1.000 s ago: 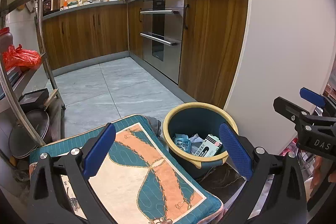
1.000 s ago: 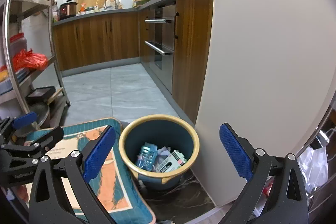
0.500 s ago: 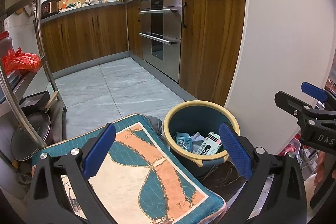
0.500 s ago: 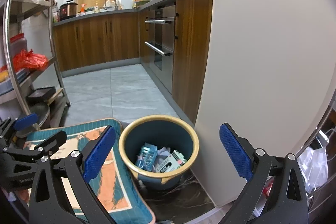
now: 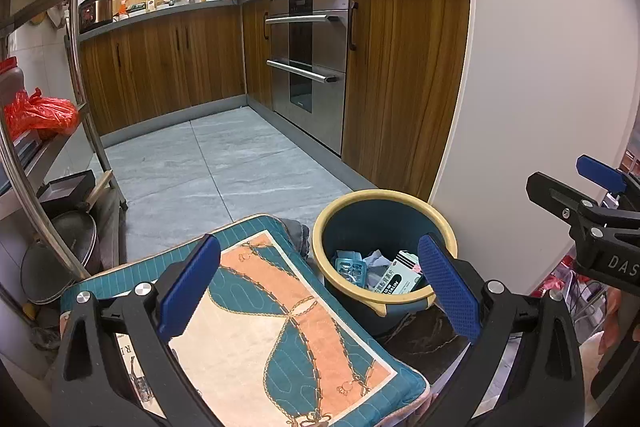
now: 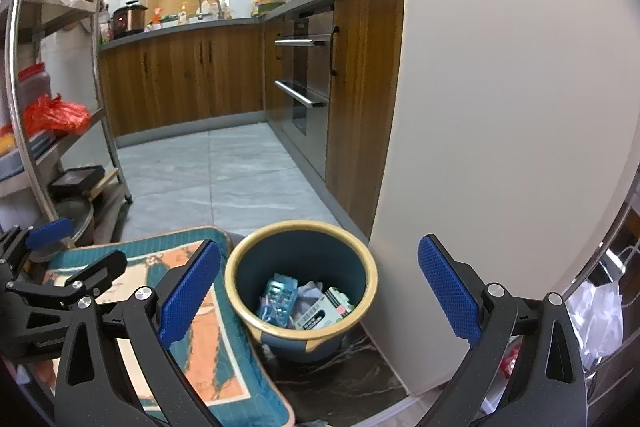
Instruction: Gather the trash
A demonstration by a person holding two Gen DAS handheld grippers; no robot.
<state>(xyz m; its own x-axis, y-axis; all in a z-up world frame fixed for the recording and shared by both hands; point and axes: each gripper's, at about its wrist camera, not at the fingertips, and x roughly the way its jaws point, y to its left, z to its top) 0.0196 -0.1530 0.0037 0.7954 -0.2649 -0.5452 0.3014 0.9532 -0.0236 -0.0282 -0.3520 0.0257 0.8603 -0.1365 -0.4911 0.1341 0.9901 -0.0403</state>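
Trash sits in the blue bin [image 6: 301, 269] with the yellow rim: a blister pack [image 6: 280, 297], crumpled paper and a medicine box [image 6: 320, 313]. Left gripper [image 5: 318, 291] and right gripper [image 6: 318, 291] hang above with fingers spread wide, empty. A patterned cushion [image 5: 280, 339] lies touching the bin

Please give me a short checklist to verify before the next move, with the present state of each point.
1. Left gripper empty, jaws wide apart: ok.
2. Right gripper empty, jaws wide apart: ok.
3. Bin upright with open top: ok.
4. Room left in the bin above the blister pack and box: ok.
5. Next piece of trash in view outside the bin: not ok; only a cushion lies beside it.
6. Grippers apart from each other: ok.
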